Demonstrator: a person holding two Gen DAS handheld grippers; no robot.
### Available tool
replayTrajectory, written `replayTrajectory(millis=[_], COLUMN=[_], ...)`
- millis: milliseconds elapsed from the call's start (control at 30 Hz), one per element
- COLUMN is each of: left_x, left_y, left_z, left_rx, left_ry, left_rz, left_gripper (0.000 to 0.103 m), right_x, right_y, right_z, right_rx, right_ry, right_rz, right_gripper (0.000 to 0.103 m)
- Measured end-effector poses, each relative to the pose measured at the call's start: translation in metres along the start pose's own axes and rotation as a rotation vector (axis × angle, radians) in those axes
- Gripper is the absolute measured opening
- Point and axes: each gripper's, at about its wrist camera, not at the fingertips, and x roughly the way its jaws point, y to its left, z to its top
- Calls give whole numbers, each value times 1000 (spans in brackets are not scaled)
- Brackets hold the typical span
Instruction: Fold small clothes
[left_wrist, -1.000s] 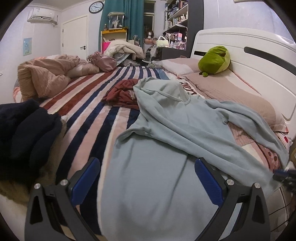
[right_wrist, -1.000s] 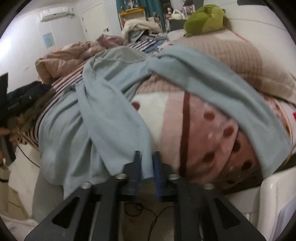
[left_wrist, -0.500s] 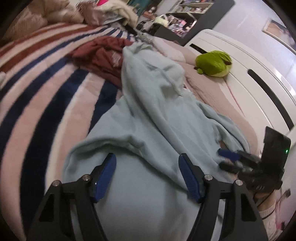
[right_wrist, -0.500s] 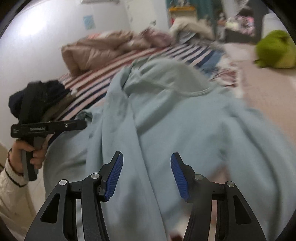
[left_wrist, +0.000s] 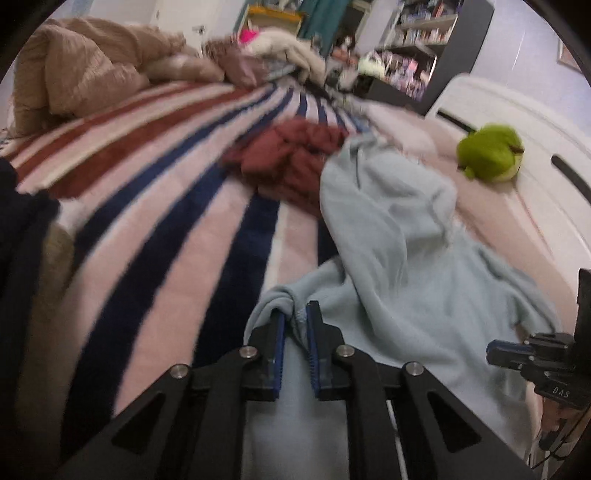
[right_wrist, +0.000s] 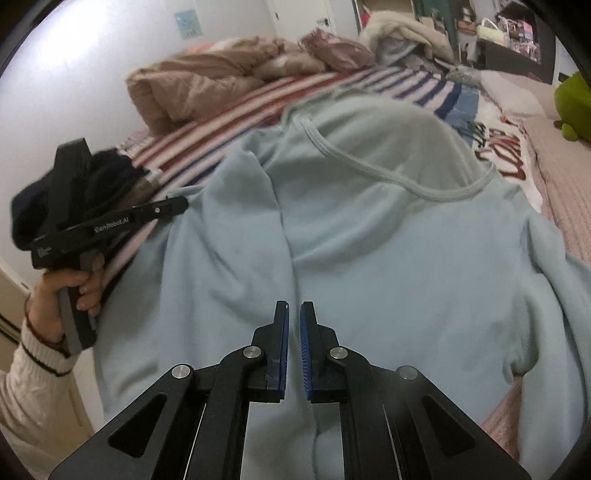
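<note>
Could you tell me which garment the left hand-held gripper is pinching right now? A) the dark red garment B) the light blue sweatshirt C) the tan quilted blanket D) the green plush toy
B: in the left wrist view, the left hand-held gripper has a bunched edge of the light blue sweatshirt between its blue pads.

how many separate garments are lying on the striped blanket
3: light blue sweatshirt nearest, pinched by left gripper; maroon garment behind it; dark navy one at left edge. Far piles may hide more.

"GenRobot.AI" on left gripper (right_wrist: 177, 208), "DAS" on right gripper (left_wrist: 496, 349)
</note>
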Motion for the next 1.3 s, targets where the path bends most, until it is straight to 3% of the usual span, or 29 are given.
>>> replayTrajectory(millis=[33, 100, 133, 167, 200, 333, 433, 467, 500, 533, 567, 600, 700, 900, 1133, 1300], left_x=[-1, -16, -30, -39, -49, -88, -108, -112, -116, -120, -125, -129, -143, -167, -183, -187], left_y=[-1, -5, -8, -12, -14, -23, -34, -38, -41, -43, -45, -48, -53, -54, -48, -44], left_z=[-3, -13, -19, -24, -29, -54, -74, -80, -86, -90, -94, -97, -105, -113, -113, -115], left_rx=[-1, 15, 33, 47, 56, 63, 75, 78, 80, 80, 77, 74, 77, 98, 78, 87], left_ry=[14, -14, -40, -51, -52, -52, -46, -43, -40, -34, -32, -34, -51, -89, -129, -131], left_rz=[-5, -51, -64, -71, -85, -184, -210, -214, -218, -222, -226, -230, -228, -213, -236, -225], left_gripper=[22, 60, 66, 69, 70, 74, 77, 77, 77, 77, 77, 77, 77, 77, 77, 77], right_x=[-4, -29, -41, -58, -74, -108, -107, -107, -107, -105, -103, -101, -100, -155, -178, -155], right_y=[-3, -9, -12, -15, -16, -20, -18, -13, -9, -3, -1, 0, 8, 23, 63, 54], right_z=[-2, -18, -26, -39, -56, -120, -163, -170, -173, -174, -174, -173, -174, -153, -128, -137], right_rx=[15, 41, 50, 63, 75, 116, 142, 121, 98, 70, 69, 81, 73, 114, 130, 133], right_ry=[5, -31, -46, -60, -60, -8, 45, 22, 0, -9, -2, 11, 27, -124, -153, -78], right_rz=[-3, 5, 2, -11, -23, -41, -73, -91, -107, -112, -103, -68, -27, 107, 252, 61], right_gripper=[2, 10, 28, 46, 49, 50, 51, 51, 50, 36, 6, 1, 1, 0, 0, 5])
